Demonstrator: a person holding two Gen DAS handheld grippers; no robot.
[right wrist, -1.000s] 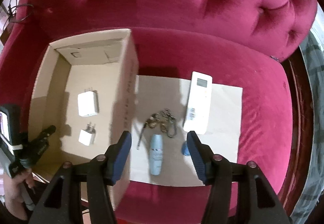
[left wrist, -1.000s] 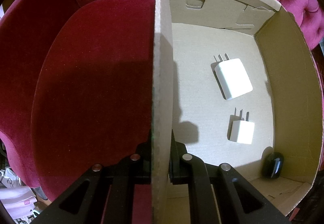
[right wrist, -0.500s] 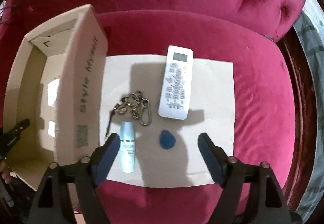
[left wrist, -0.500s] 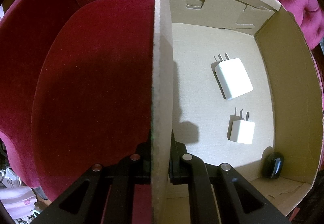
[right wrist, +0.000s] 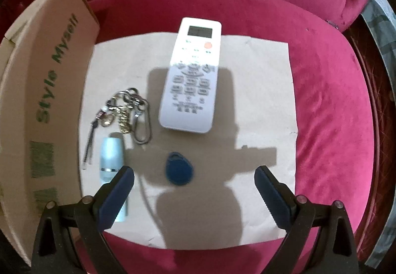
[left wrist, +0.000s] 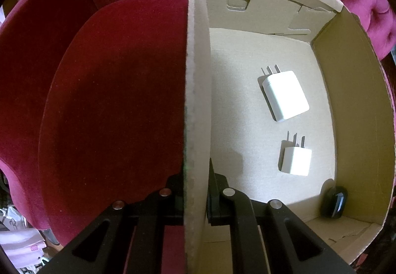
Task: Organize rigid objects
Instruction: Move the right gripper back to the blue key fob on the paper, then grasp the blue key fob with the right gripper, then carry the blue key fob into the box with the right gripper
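Matt cardboard box [left wrist: 198, 76], velvety cloth sofa [right wrist: 321, 76], glossy white plastic remote [right wrist: 190, 76].

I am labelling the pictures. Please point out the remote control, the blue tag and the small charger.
remote control [right wrist: 191, 76], right wrist view, on its keypad.
blue tag [right wrist: 179, 168], right wrist view, on its middle.
small charger [left wrist: 295, 161], left wrist view, on its white body.

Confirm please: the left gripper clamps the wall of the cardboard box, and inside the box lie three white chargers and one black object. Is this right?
Not quite. The left wrist view shows two white chargers, not three, plus the black object. The left gripper does clamp the cardboard box wall.
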